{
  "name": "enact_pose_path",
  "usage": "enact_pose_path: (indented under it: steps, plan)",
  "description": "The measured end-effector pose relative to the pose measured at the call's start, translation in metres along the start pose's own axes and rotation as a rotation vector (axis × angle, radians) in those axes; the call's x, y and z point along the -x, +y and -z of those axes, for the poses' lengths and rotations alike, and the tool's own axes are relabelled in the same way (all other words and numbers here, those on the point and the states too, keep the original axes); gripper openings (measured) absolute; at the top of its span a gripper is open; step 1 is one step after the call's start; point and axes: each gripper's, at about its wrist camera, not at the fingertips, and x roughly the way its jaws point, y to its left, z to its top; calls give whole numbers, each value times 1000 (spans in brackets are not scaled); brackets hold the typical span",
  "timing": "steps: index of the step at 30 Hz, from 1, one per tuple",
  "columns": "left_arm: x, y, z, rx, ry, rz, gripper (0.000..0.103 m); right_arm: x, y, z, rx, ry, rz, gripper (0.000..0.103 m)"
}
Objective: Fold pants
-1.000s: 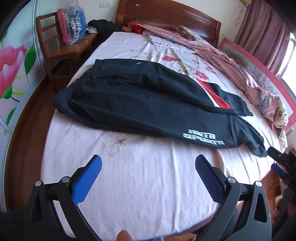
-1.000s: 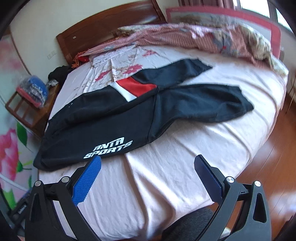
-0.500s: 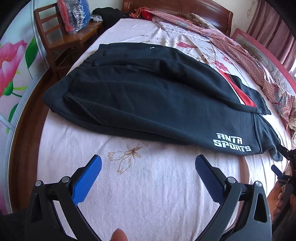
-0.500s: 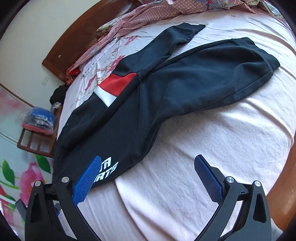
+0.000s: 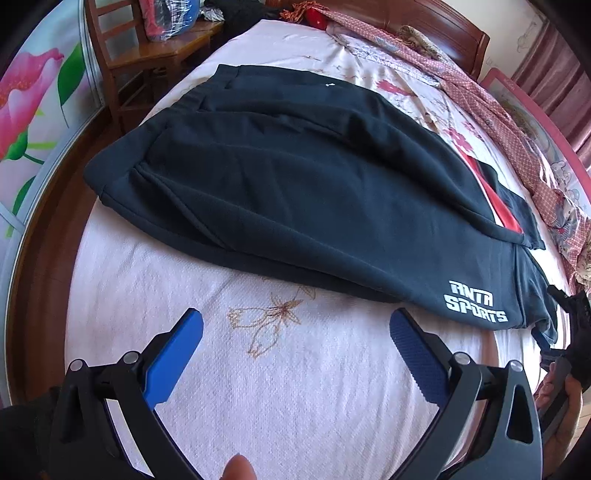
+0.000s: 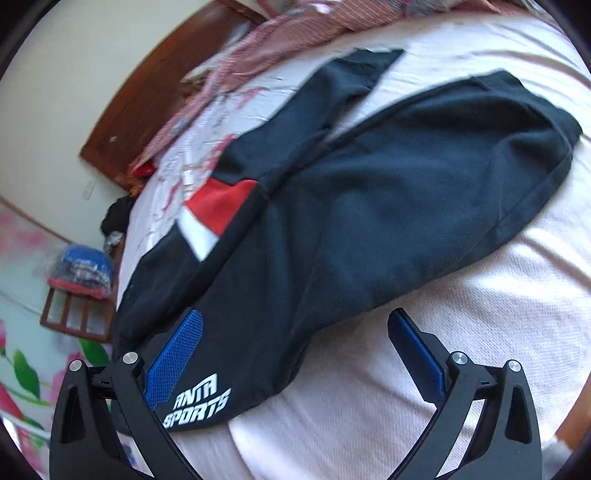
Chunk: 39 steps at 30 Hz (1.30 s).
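Black sweatpants (image 5: 314,192) with a white "ANTA SPORTS" print and a red and white panel lie spread flat on a pink bedsheet (image 5: 295,387). They also show in the right wrist view (image 6: 369,206), both legs stretching away. My left gripper (image 5: 295,332) is open and empty above the sheet, just short of the pants' near edge. My right gripper (image 6: 295,332) is open and empty; its left finger (image 6: 177,354) is over the printed part of the pants, and whether it touches the cloth I cannot tell.
A wooden chair (image 5: 147,59) with a bagged bundle stands left of the bed. A patterned quilt (image 5: 517,140) lies along the far side by the wooden headboard (image 5: 424,18). The wooden floor runs past the bed's edge.
Both grippers have moved in closer to the pants and lower over the bed. The right gripper now reaches over the printed part. Both stay open.
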Motion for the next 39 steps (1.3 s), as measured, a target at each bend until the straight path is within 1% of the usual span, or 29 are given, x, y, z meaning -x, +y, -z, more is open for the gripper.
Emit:
enact_pose_path:
  steps: [1,2,4,6,7,8,9,10,11,12,13,15,16,18,21,24,25,27,34,35,36,37,38,39]
  plan:
    - [-2,0,0,-1,6,3,101,-1,0,-2,-8,-14,4,100]
    - [-3,0,-1,-2,10,3,101,-1,0,-4,-9,-27,28,100]
    - [-5,1,-2,-6,10,-12,101,-2,-3,-8,-34,-50,20,91]
    - [-8,5,-5,7,10,-21,101,-7,-4,-13,-42,-38,39,62]
    - [-9,6,-5,16,12,-24,101,-10,-5,-15,-41,-25,56,58]
    - [-10,9,-7,29,15,-26,101,-13,-7,-17,-40,-15,62,49]
    - [-12,11,-9,39,18,-25,101,-15,-8,-18,-41,-4,58,37]
    - [-15,13,-12,49,26,-35,101,-17,-9,-18,-40,4,59,32]
    - [-17,14,-13,55,32,-52,101,-17,-10,-17,-33,6,45,21]
    - [-20,16,-16,65,39,-58,101,-17,-11,-16,-18,13,36,6]
    - [-23,19,-19,85,53,-46,101,-18,-10,-15,4,20,50,6]
    - [-27,25,-23,117,65,-74,101,-16,-8,-12,35,22,38,6]
    - [-32,28,-25,149,94,-60,101,-15,-7,-12,57,22,43,6]
    - [-39,39,-25,246,143,40,101,-13,-3,-12,95,28,57,6]
    - [-41,44,-25,302,114,56,101,-10,5,-12,152,23,70,6]
    - [-44,43,-31,288,87,56,101,-10,6,-12,163,27,68,6]
    - [-46,45,-36,293,81,75,101,-10,6,-12,163,25,67,6]
    - [-50,51,-42,325,73,80,101,-10,8,-10,176,25,74,6]
    - [-59,83,-65,506,28,204,101,-12,6,-9,173,21,63,6]
    - [-59,85,-67,519,13,209,98,-12,5,-10,170,25,57,6]
    - [-56,86,-68,518,-15,206,77,-12,5,-10,165,29,45,6]
    - [-58,86,-70,508,-10,175,53,-12,3,-10,160,30,41,6]
    - [-60,88,-71,504,0,143,40,-11,2,-10,155,30,30,6]
    - [-61,87,-73,504,0,128,24,-11,0,-11,147,31,16,5]
